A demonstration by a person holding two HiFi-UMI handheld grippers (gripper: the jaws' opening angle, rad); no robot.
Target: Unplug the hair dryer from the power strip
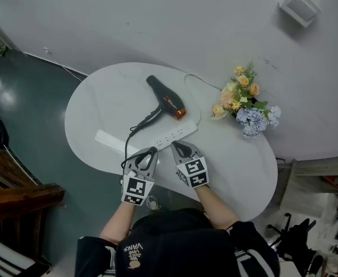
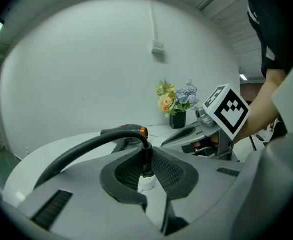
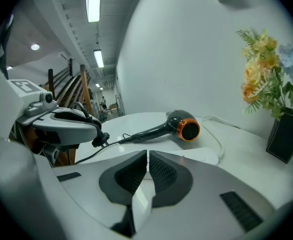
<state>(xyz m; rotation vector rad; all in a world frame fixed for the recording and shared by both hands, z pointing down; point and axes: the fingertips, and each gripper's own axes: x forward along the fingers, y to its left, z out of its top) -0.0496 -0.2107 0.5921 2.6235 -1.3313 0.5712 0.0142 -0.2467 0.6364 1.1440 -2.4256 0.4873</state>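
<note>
Closest to the head camera is our own black clothing (image 1: 175, 244), and beyond it spreads the rounded white table (image 1: 238, 172) that carries everything else. On it the long white power strip (image 1: 177, 134) lies crosswise just ahead of both grippers, within easy reach. Behind the strip rests the black hair dryer (image 1: 165, 100) on its side, its orange-ringed nozzle toward a bouquet (image 1: 245, 101) that stands well apart at the table's far right. We carry the left gripper (image 1: 148, 152) just beside the strip's near edge, its jaws narrowed onto the dryer's black plug (image 3: 99, 139), the pads pinching it where the cord (image 1: 141, 120) enters so the pull goes through the body and not the wire. In the right gripper view the prongs look bare and clear of the strip, so we judge the unplugging done. We hold the right gripper (image 1: 178, 147) with its jaws closed on nothing, tips just over the strip, probably placed there to steady it against the pull.
</note>
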